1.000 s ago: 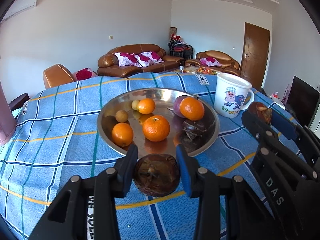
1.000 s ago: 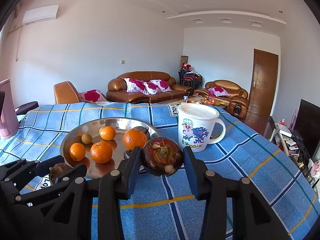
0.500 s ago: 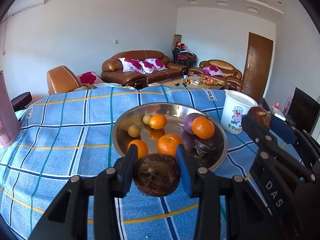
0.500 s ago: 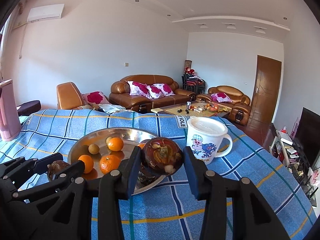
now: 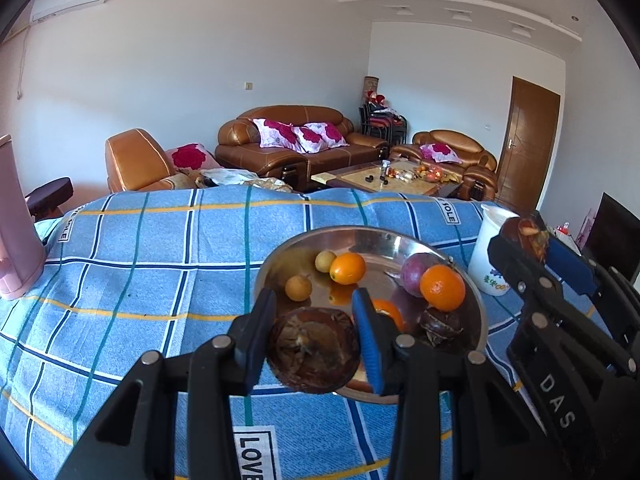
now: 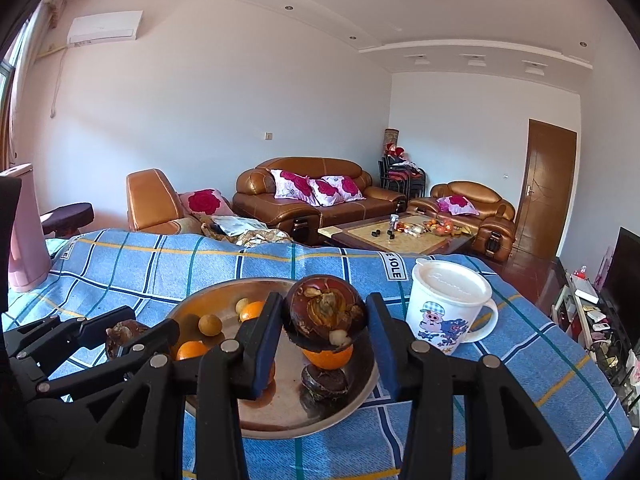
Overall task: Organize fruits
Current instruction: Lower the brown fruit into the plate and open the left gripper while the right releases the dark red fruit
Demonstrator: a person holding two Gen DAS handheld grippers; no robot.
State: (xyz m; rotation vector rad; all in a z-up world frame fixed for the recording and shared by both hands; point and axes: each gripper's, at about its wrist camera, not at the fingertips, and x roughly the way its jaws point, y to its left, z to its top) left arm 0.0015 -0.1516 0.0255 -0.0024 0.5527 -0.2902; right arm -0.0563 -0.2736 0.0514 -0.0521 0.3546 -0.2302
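Blue checked cloth (image 5: pixel 160 248) covers the table, crossed with yellow, teal and white lines, and a round steel dish (image 5: pixel 372 240) sits on it toward the right side. Each of the person's two tongs has a fruit clamped in it. The left gripper (image 5: pixel 314 338) is narrowed onto a dark brown mangosteen (image 5: pixel 312 350), its blue-lined fingers pressed against both flanks, and the fruit hangs over the near rim of the dish. The right gripper (image 6: pixel 324 322) is closed the same way on a second mangosteen (image 6: pixel 326 308), stem end facing the camera, held above the dish's near half.

Inside the dish lie several pieces: an orange (image 5: pixel 442 288) leaning against a purple round fruit (image 5: pixel 416 274), a smaller orange (image 5: pixel 347 268) farther back with a pale yellow fruit (image 5: pixel 325 261) touching it, and another small yellowish fruit (image 5: pixel 298 288) a little apart toward the left. A third dark mangosteen (image 5: pixel 440 322) rests near the front right, just below the big orange. One more orange (image 5: pixel 386 312) is half hidden behind the left gripper's right finger.

Just beyond the dish's right edge stands a white lidded mug (image 6: pixel 450 308) with a cartoon pig printed on it, handle pointing right. A pink jug (image 6: pixel 22 232) stands at the table's far left. Behind are brown leather sofas (image 6: pixel 316 196) with floral cushions.
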